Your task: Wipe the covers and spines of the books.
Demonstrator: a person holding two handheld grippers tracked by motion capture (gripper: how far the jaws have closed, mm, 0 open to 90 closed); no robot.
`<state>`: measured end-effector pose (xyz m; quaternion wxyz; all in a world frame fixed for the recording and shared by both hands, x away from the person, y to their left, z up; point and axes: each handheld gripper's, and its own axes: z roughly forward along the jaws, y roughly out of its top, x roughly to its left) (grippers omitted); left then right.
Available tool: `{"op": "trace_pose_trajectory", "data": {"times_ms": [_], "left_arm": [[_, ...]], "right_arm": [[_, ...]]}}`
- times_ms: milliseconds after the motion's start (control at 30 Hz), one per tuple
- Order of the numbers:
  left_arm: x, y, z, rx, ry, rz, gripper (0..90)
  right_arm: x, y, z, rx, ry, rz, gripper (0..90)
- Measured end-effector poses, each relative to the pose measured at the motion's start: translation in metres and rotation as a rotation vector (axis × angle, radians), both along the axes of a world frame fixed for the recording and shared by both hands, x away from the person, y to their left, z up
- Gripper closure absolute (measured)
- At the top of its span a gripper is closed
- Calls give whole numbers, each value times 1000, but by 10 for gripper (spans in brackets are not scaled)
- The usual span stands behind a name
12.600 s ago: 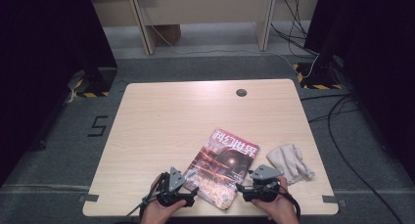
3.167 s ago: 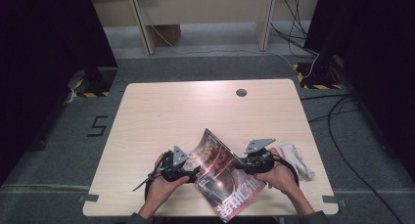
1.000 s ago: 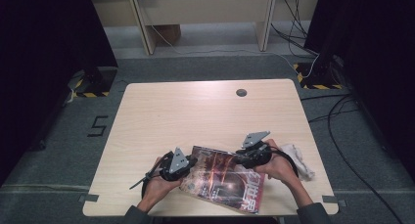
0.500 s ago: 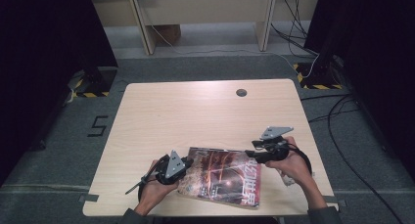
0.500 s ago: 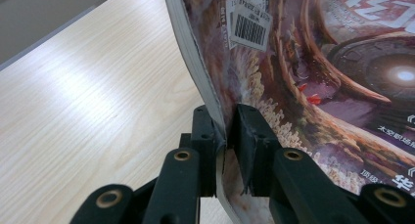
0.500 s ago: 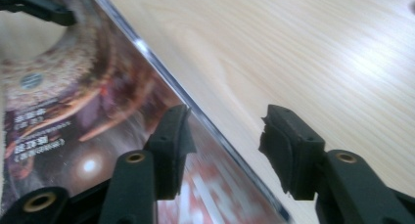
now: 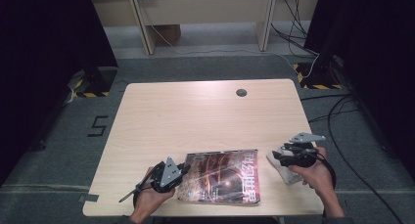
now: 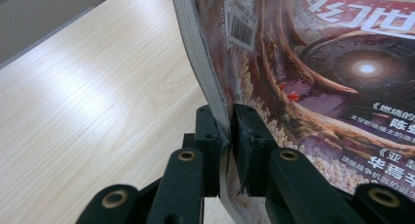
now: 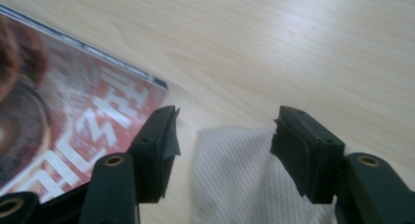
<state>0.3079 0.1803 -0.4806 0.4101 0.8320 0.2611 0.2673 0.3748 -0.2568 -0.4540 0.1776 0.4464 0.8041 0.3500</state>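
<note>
Holding the one magazine (image 7: 222,176) by its left edge, my left gripper (image 7: 182,169) has its jaws clamped tight on the stacked pages; in the left gripper view the edge (image 8: 210,82) runs straight up from between the two black jaws, the cover falling away to the right. From above, the magazine lies flat near the front edge of the surface (image 7: 205,111), its long axis running left to right across it. The title's large white characters sit at the right end, turned sideways, so the top of the cover points right, toward my other hand. My left gripper is thus at the foot of the cover.

To the right of the magazine lies one white cloth (image 9: 244,185), just beside its right end. My right gripper (image 7: 278,154) hovers above that cloth, apart from the magazine, its jaws having just been opening and now standing wide with nothing pressed between them; the cloth shows below the gap, the magazine's corner (image 9: 156,84) off to the left.
</note>
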Motion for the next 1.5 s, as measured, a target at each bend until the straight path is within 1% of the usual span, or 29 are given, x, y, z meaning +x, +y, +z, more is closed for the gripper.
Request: {"op": "trace_pose_trajectory", "data": {"times_ms": [100,167,200,267,400,500,567,600,667,733,867,933,967,1000,1067,1100,1167,1233,1300,1400,1500], "left_arm": [[-4,1,1,-3,1,-1,815],[-6,1,1,-4,-1,-1,815],[-7,1,1,2,-4,-3,814],[-9,0,1,12,-10,1,814],[-11,1,0,0,0,6,814],[-13,1,-1,0,0,9,814],[-14,1,0,6,-4,7,813],[-15,1,0,7,-6,7,812],[-16,1,0,7,-4,7,812],[-18,1,0,5,-3,8,811],[-20,1,1,10,-6,8,810],[-22,0,1,13,-12,8,810],[-22,0,2,15,-12,7,810],[-23,-1,1,14,-12,7,810],[-23,-1,1,13,-11,8,810],[-23,-1,1,12,-10,9,811],[-24,-1,1,11,-8,10,810],[-24,-1,1,12,-7,13,810],[-24,-1,0,10,-7,16,810],[-24,-1,1,9,-4,16,810],[-24,-2,0,12,1,20,810]], "right_arm": [[-3,-9,-7,-29,17,-47,377],[-5,-13,-11,-44,17,-69,363],[-5,-14,-12,-49,23,-72,361],[-6,-17,-15,-67,17,-78,358],[-7,-22,-20,-81,38,-108,343],[-9,-23,-24,-84,51,-106,338],[-10,-22,-26,-88,51,-93,334],[-11,-21,-27,-84,60,-92,328],[-12,-20,-29,-81,65,-73,319],[-13,-18,-32,-84,73,-66,306],[-14,-15,-40,-87,102,-64,298],[-13,-14,-44,-96,115,-62,324],[-13,-13,-44,-85,109,-64,363],[-13,-14,-43,-83,105,-49,436],[-14,-15,-43,-76,108,-51,500],[-14,-17,-43,-69,101,-49,565],[-14,-20,-42,-57,102,-48,645],[-13,-23,-43,-37,102,-50,680],[-13,-24,-42,-35,100,-49,705],[-13,-25,-40,-34,84,-53,722],[-13,-25,-31,23,56,-61,729]]}}
